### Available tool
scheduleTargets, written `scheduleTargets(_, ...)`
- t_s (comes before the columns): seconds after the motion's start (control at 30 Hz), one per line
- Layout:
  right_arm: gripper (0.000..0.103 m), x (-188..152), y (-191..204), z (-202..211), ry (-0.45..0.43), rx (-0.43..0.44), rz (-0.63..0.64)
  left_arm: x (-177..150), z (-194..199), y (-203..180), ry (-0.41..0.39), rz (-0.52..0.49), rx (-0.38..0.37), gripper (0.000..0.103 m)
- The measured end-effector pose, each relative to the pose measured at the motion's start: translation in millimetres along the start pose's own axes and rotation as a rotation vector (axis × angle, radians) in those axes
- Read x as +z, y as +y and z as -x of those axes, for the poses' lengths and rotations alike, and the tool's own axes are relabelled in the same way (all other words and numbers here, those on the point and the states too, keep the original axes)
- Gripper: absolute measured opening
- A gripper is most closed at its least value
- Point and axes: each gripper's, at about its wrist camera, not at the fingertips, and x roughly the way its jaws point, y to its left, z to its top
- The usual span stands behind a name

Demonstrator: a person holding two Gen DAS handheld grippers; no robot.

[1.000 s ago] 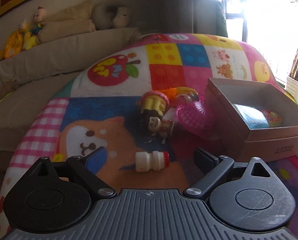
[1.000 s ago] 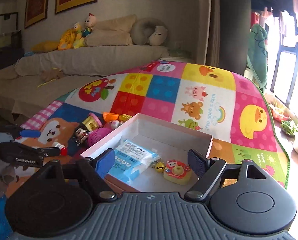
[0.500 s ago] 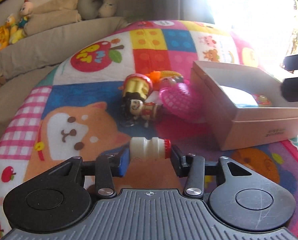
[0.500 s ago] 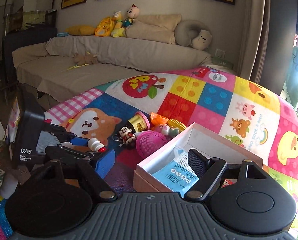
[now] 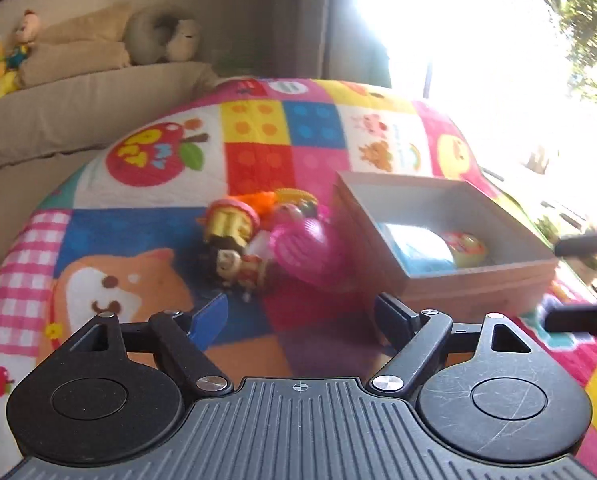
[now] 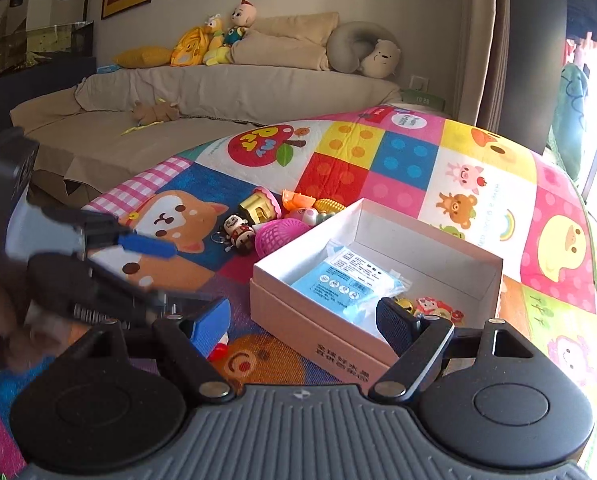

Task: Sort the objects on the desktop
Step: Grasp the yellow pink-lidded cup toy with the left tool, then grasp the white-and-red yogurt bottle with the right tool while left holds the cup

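Colourful cartoon-patterned play mat [image 5: 298,136] covers the tabletop, and both tools hover above it spread wide and empty: left tool [image 5: 300,316], right tool [image 6: 304,318]. Beyond the left tool lie a small big-headed figurine [image 5: 238,266] and a pink mesh ball [image 5: 310,250]; the open pink cardboard box [image 6: 318,332] sits just past the right tool.

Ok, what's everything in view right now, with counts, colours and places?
play mat: 1, multicoloured, under everything
box: 1, pink, white inside, open, on mat
packet: 1, blue, in box
small toy: 1, red-yellow, in box beside packet
mesh ball: 1, pink, left of box
figurine: 1, red-black, left of ball
gold toy: 1, pink-topped, behind figurine
left gripper: 1, black, open, empty
right gripper: 1, black, open, empty
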Motion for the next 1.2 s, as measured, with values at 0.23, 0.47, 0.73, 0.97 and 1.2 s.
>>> scheduleTargets(0.23,0.082,-33.2,6.2,-12.5,0.101,0.059,-0.070,60.0,-107.2,40.0,0.055,0.146,0.166,0.075)
scheduleTargets(0.47,0.082,-42.4,15.2,-24.4,0.132,0.114,-0.078,59.5,-124.0,48.5,0.141,0.194,0.095,0.057)
scheduleTargets(0.73,0.076,-35.2,26.2,-56.4,0.155,0.157,-0.077,26.3,-2.0,14.5,-0.011,0.055,-0.013,0.057)
scheduleTargets(0.97,0.027,-28.1,46.9,-80.8,0.155,0.156,-0.028,-16.5,42.9,-2.8,0.018,0.084,-0.089,0.057)
scheduleTargets(1.2,0.021,-41.0,32.9,-56.0,0.182,0.126,-0.022,-58.1,49.5,-20.9,0.096,0.084,-0.125,0.057)
